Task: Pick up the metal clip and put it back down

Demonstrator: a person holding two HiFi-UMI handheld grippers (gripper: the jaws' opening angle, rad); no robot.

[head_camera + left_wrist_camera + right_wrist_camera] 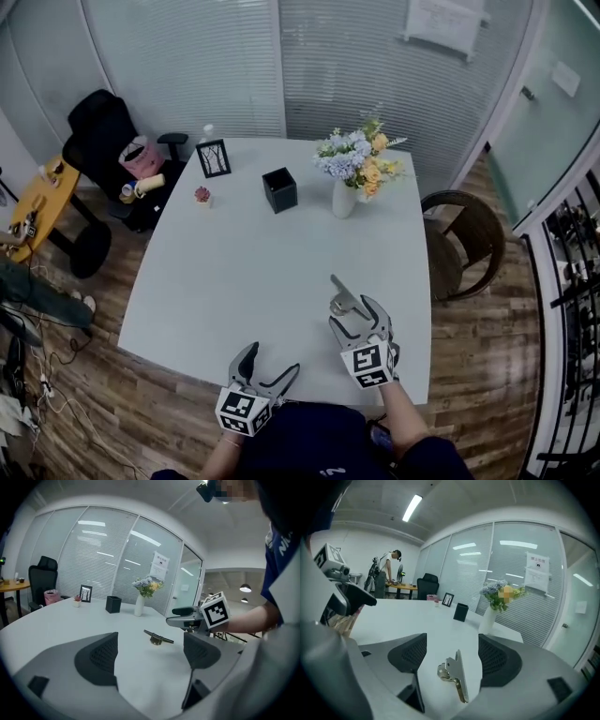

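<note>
While the metal clip (454, 677) lies at five o'clock on the desk (244, 272), between the open jaws of our right hand-held gripper (452, 654), lifting seems still ahead.

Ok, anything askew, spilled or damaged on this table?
Nothing stands out: the metal clip lies on the table between the open jaws of the right hand-held gripper; the flower vase, black box and picture frame stand upright.
</note>
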